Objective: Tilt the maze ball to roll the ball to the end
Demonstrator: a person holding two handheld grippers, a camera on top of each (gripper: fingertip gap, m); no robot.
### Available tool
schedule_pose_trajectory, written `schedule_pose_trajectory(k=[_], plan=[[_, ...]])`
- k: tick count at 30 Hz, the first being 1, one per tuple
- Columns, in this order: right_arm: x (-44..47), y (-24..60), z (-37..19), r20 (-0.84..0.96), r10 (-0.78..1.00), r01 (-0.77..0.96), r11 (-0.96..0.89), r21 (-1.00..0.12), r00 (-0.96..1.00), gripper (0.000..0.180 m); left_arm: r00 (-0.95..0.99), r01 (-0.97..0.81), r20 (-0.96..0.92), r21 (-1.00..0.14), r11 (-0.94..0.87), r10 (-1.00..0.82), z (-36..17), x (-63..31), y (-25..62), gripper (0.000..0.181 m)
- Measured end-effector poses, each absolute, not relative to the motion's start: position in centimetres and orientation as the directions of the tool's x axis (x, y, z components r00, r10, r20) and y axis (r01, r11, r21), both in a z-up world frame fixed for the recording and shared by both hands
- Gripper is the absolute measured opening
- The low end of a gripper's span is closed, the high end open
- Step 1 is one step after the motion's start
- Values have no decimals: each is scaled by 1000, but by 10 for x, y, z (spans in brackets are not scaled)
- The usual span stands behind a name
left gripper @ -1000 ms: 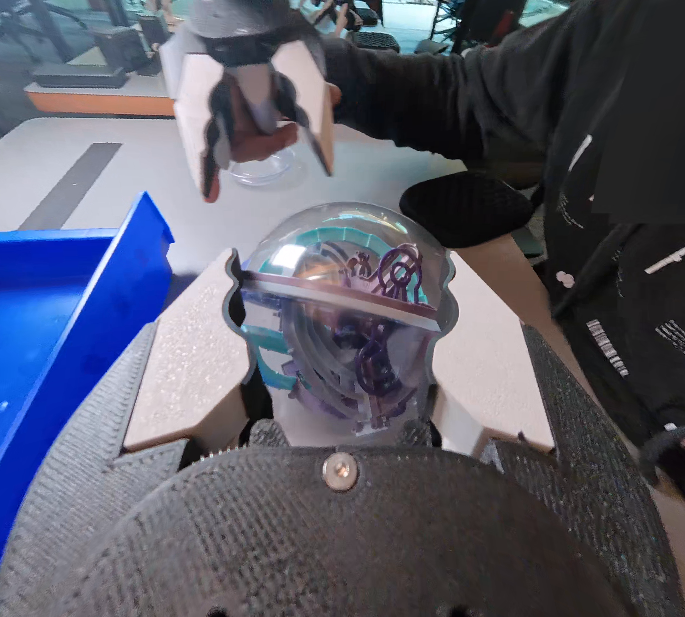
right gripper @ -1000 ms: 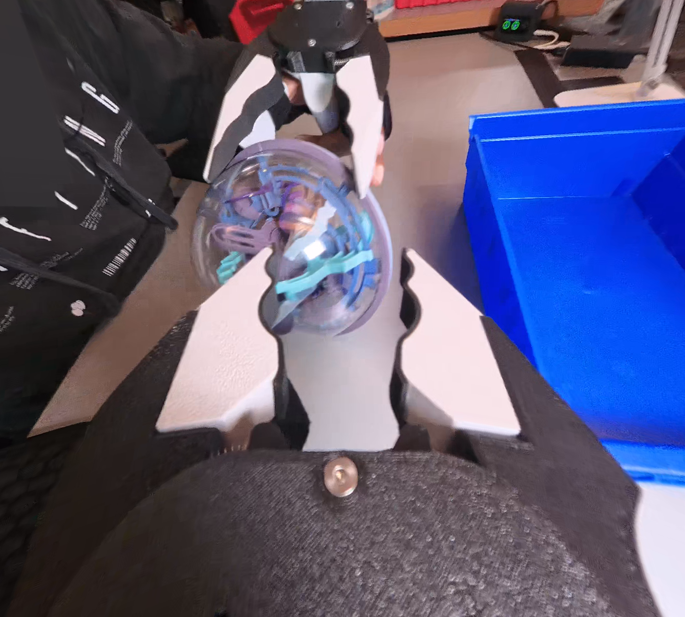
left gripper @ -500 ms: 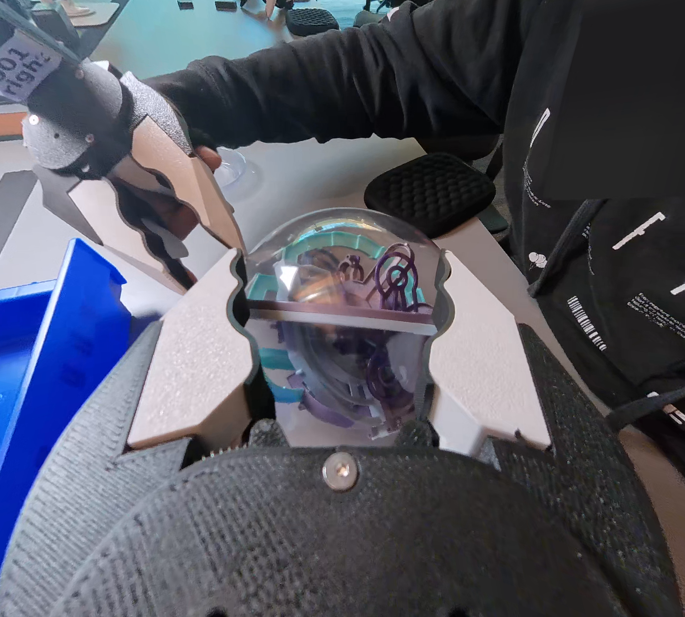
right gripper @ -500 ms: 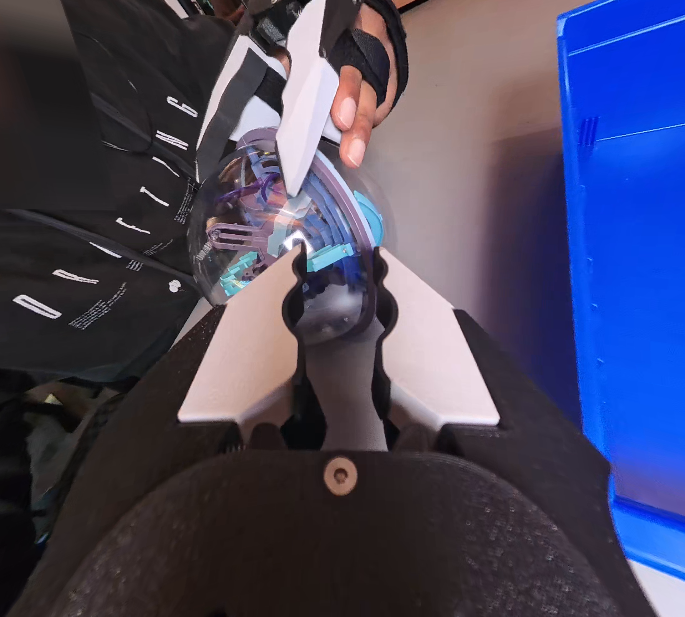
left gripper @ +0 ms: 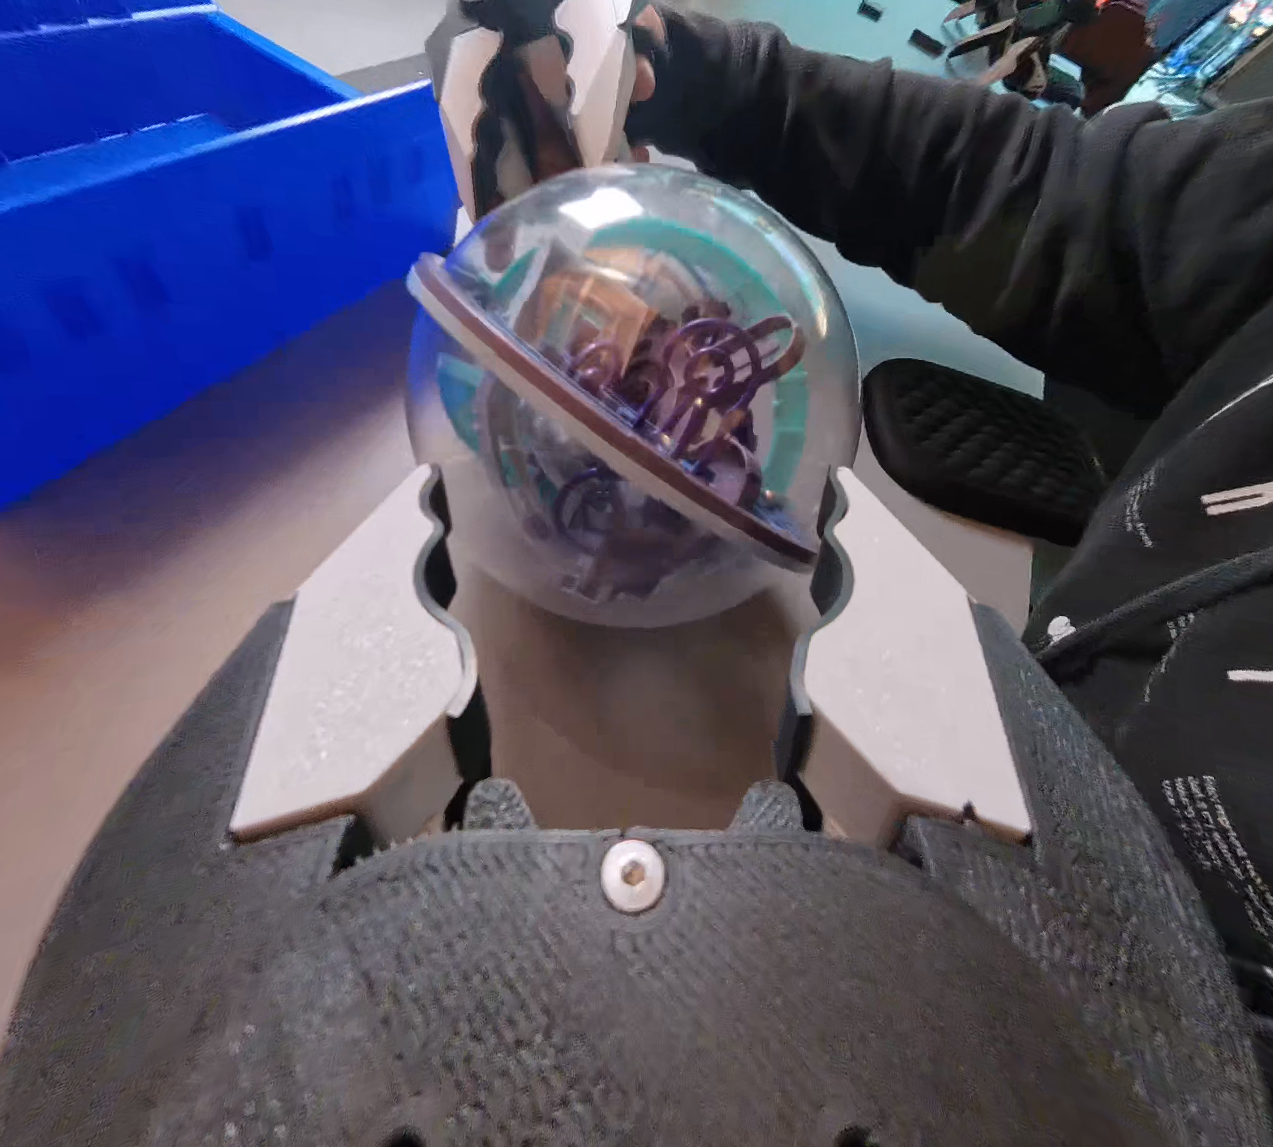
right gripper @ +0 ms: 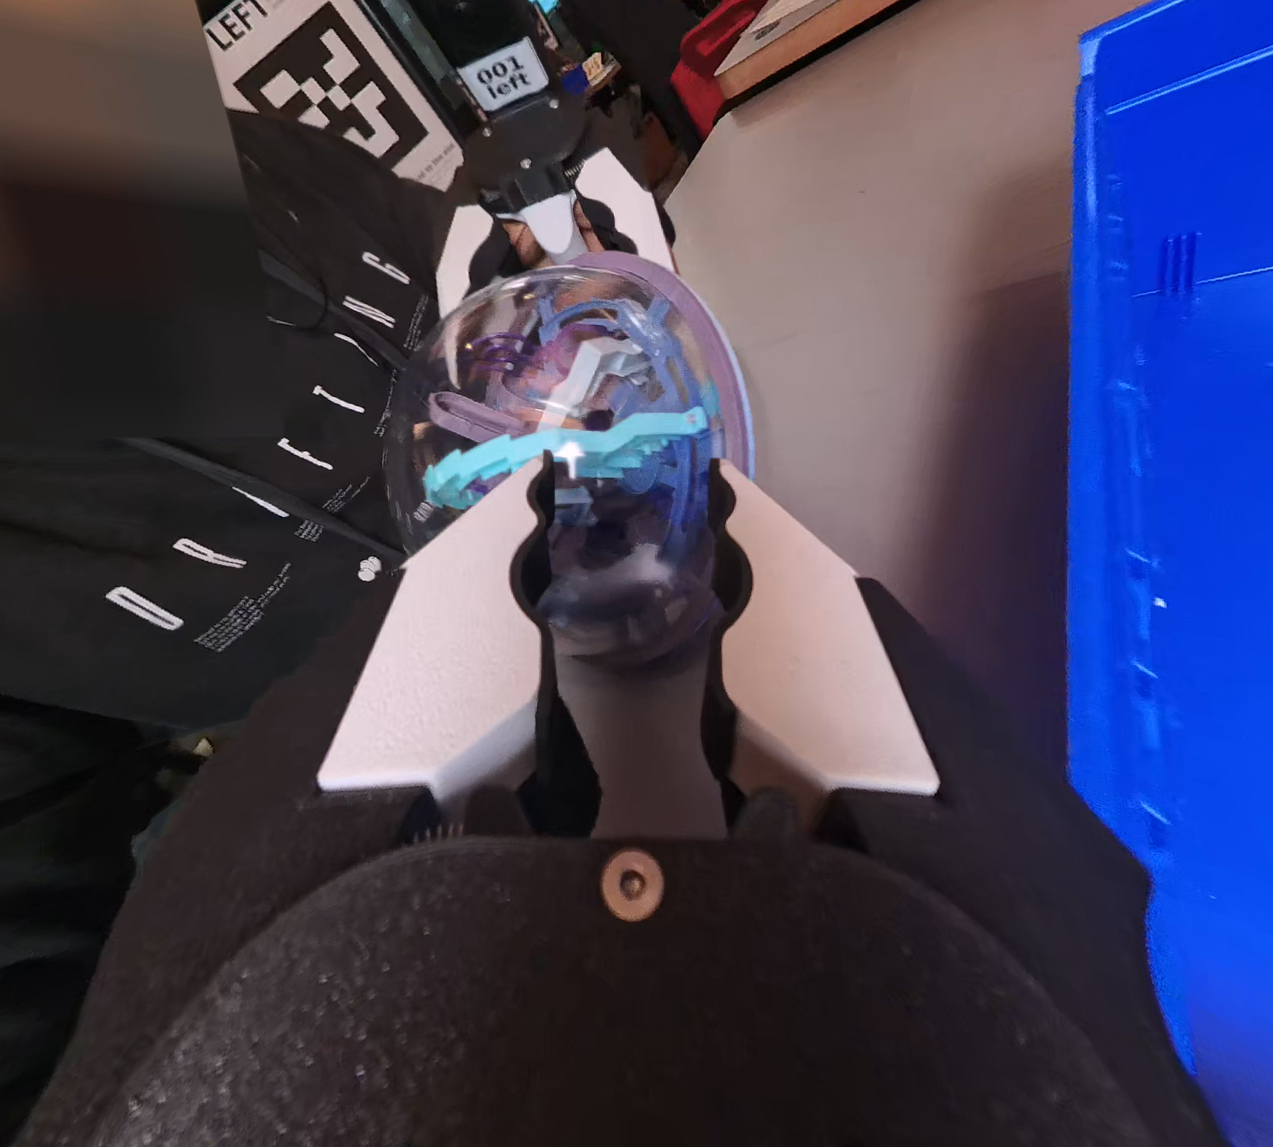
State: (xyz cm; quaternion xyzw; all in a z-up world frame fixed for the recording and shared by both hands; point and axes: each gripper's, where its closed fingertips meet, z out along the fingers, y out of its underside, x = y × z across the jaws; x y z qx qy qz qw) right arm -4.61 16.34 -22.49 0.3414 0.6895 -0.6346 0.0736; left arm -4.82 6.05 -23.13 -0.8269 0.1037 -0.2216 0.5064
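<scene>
The maze ball [left gripper: 620,397] is a clear sphere with purple and teal tracks inside and a purple ring around it. It sits between the fingertips of my left gripper [left gripper: 630,494], which touch it on both sides below its middle. Its ring slants down to the right. My right gripper [right gripper: 630,473] has its jaws a narrow gap apart, and the ball [right gripper: 551,370] shows through and beyond them. From the left wrist view the right gripper [left gripper: 544,177] comes down behind the ball's top. I cannot tell whether it pinches the ball. The small inner ball is not visible.
A big blue bin [left gripper: 172,218] stands close on the left, and on the right in the right wrist view [right gripper: 1171,425]. The person's black sleeve [left gripper: 895,163] and a black chair armrest [left gripper: 964,439] lie on the right. The grey table [right gripper: 861,218] runs beneath.
The ball now sits farther out at my left fingertips and its ring has tilted from level to slanted. My left gripper has swung round to face the right gripper head-on.
</scene>
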Motion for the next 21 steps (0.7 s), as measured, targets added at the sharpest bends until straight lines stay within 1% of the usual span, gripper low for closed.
schedule_pose_trajectory(k=[2,4,8,11,13,15,21], plan=[[-41,160,-220,-540,375,566,-46,-823,-754,49,891,76,265,-889,-452,-370,-231,-49,60,105],[-32,161,-219,-517,414,559,-22,-829,-750,55,895,93,271,-891,-445,-354,-231,-52,61,100],[-7,159,-220,-432,533,530,38,-847,-728,64,896,63,246,-894,-443,-369,-229,-56,59,79],[4,158,-227,-312,658,475,79,-876,-685,67,898,19,198,-909,-416,-394,-222,-54,61,67],[11,157,-230,-272,707,451,74,-890,-653,68,898,-22,155,-919,-393,-412,-218,-52,62,59],[17,156,-234,-218,750,415,82,-906,-624,68,903,-51,111,-931,-361,-415,-212,-52,64,43],[31,146,-242,-93,823,293,91,-952,-561,69,889,-84,72,-945,-316,-452,-204,-44,64,34]])
